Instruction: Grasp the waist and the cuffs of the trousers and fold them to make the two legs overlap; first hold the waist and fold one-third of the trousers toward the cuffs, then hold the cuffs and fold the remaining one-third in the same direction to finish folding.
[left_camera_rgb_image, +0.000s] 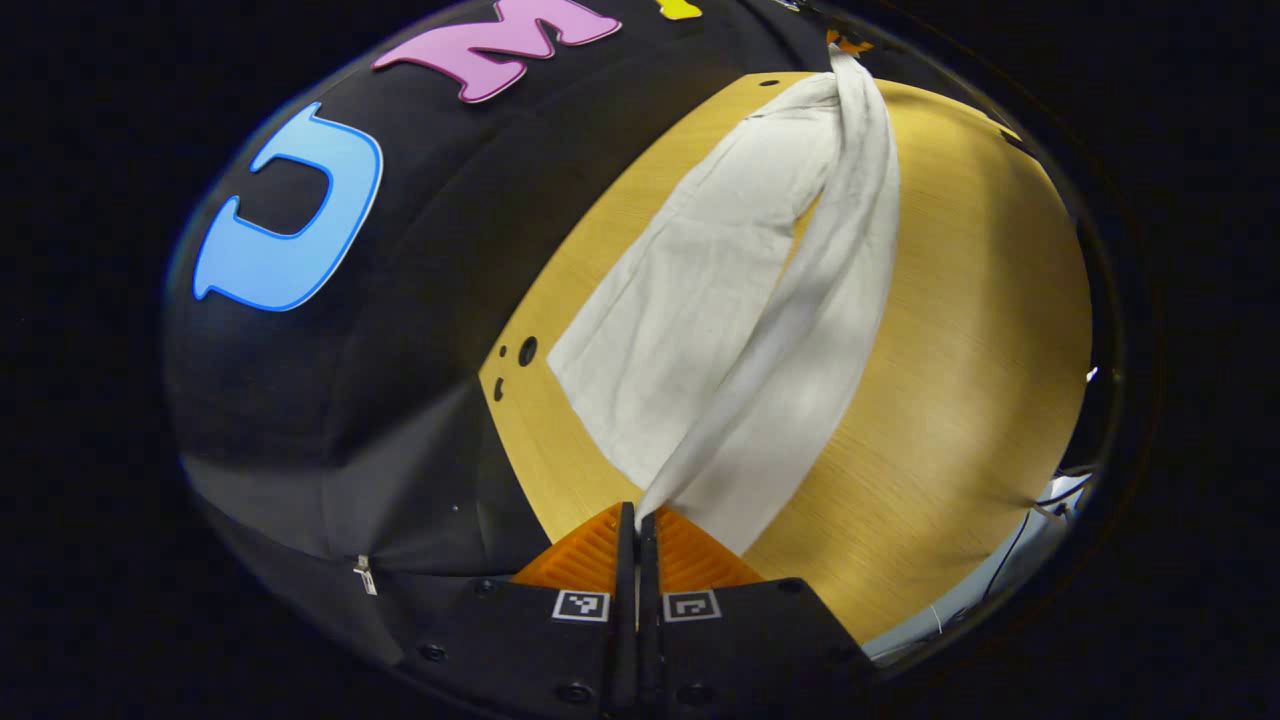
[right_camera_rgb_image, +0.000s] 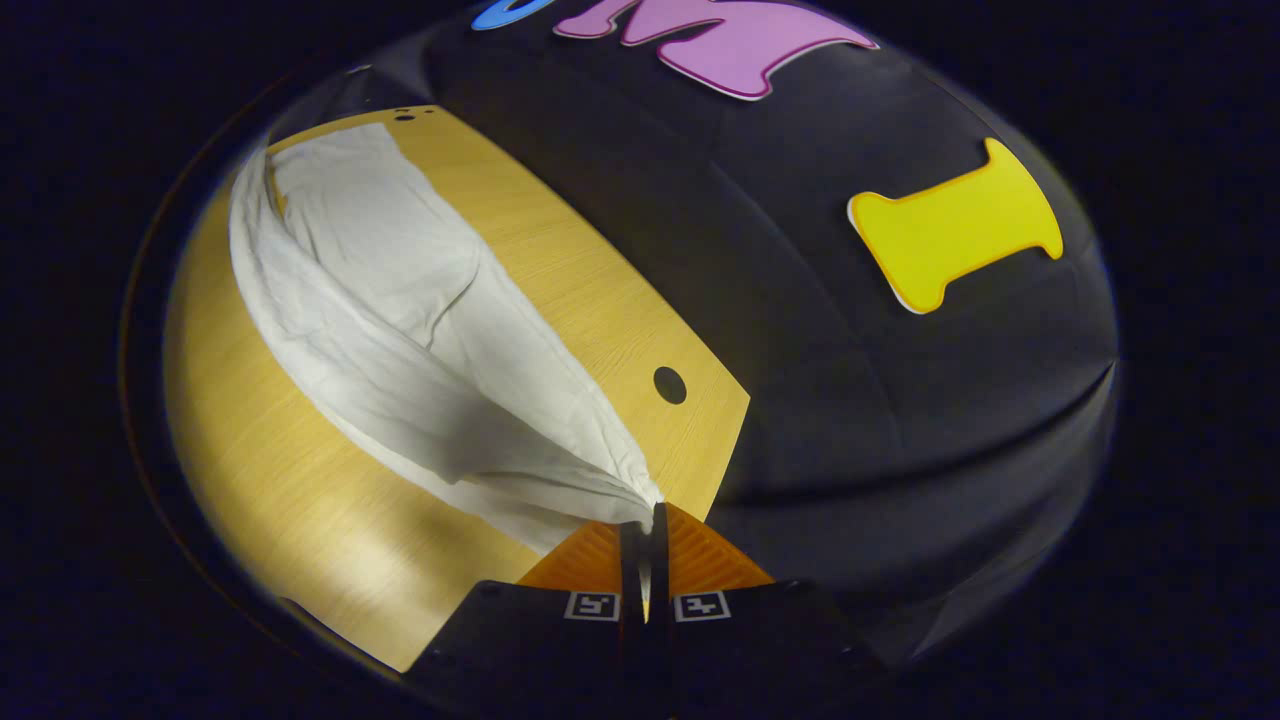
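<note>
Left hand-held gripper (left_camera_rgb_image: 636, 520) is clamped on one end of the pale trousers (left_camera_rgb_image: 720, 330), fingers pinched together on the cloth, and from there one strip rises taut off the wooden bench (left_camera_rgb_image: 960, 350) while the rest lies flat beneath it. The right hand-held gripper (right_camera_rgb_image: 648, 522) pinches the other end, closed on the fabric. In the right gripper view the trousers (right_camera_rgb_image: 400, 330) sag away across the bench (right_camera_rgb_image: 280, 480), showing one hole (right_camera_rgb_image: 669, 385) near the bench edge; the left gripper view shows cables (left_camera_rgb_image: 1050, 500) beyond the bench edge.

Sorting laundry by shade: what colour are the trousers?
Off-white, plain, no pattern: the trousers show best in the left gripper view, spread on the wooden table.
</note>
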